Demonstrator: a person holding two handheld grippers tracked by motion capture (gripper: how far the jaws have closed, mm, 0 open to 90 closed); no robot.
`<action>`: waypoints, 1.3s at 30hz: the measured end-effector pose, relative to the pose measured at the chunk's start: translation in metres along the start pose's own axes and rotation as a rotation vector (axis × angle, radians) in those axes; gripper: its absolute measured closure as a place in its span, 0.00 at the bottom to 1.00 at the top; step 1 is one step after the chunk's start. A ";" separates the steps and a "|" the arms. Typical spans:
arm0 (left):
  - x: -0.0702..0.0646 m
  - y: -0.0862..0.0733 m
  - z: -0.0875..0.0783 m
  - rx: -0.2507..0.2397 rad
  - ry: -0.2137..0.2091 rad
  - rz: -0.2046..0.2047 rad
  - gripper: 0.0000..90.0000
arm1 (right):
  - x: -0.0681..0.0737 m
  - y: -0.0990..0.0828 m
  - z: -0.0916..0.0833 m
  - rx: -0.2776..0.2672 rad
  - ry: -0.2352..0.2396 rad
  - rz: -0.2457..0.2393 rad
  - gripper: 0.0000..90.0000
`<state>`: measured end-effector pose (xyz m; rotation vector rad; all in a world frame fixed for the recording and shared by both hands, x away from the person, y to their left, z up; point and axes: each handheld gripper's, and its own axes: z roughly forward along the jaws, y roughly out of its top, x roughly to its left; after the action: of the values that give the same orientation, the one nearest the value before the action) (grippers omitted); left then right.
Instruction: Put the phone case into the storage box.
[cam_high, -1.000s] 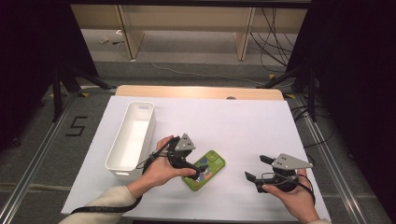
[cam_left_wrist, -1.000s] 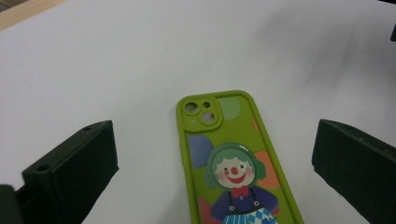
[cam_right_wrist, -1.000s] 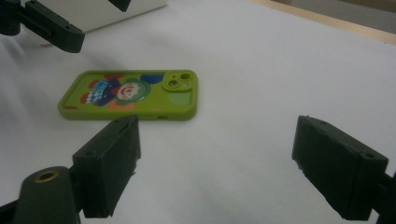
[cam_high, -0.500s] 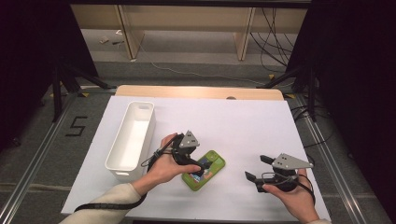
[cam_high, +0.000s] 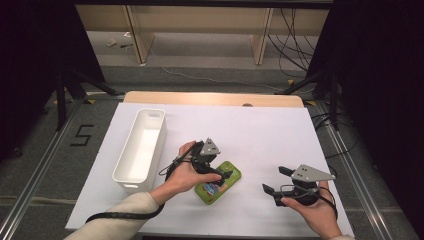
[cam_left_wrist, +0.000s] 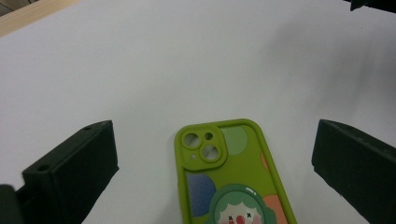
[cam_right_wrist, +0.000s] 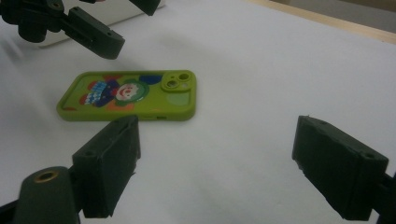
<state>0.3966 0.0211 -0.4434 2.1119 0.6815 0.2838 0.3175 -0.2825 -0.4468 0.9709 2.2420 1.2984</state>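
A phone in a green cartoon case (cam_high: 220, 186) lies face down on the white table top (cam_high: 260, 135), near the front middle. My left gripper (cam_high: 220, 174) hovers over its near end. In the left gripper view the phone (cam_left_wrist: 229, 182) lies between the two wide-apart jaws of the left gripper (cam_left_wrist: 214, 135), which is open and touches nothing. My right gripper (cam_high: 276, 180) is held to the right of the phone, open and empty. The right gripper view shows the phone (cam_right_wrist: 130, 95) ahead and to the left of the right gripper (cam_right_wrist: 219, 135), with one finger (cam_right_wrist: 88, 30) of the left gripper above the phone.
A long white bin (cam_high: 140, 147) stands along the table's left side, empty as far as I can see. A wooden strip (cam_high: 215, 98) runs along the far edge. A forearm and hand come in from the front on each side.
The left hand has slid its gripper a little to the right, over the phone. The phone and the right gripper have stayed put.
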 end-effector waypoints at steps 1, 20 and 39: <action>0.000 0.001 0.001 0.000 -0.002 -0.001 0.00 | 0.000 0.000 0.000 0.000 0.000 0.000 0.18; -0.006 0.006 0.020 0.023 -0.008 0.010 0.00 | 0.000 0.000 0.000 0.003 0.001 0.002 0.18; -0.008 0.005 0.042 0.138 0.030 -0.005 0.02 | 0.000 0.000 0.000 0.004 0.003 0.001 0.18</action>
<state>0.4102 -0.0142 -0.4641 2.2405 0.7429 0.2728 0.3170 -0.2828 -0.4470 0.9723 2.2472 1.2977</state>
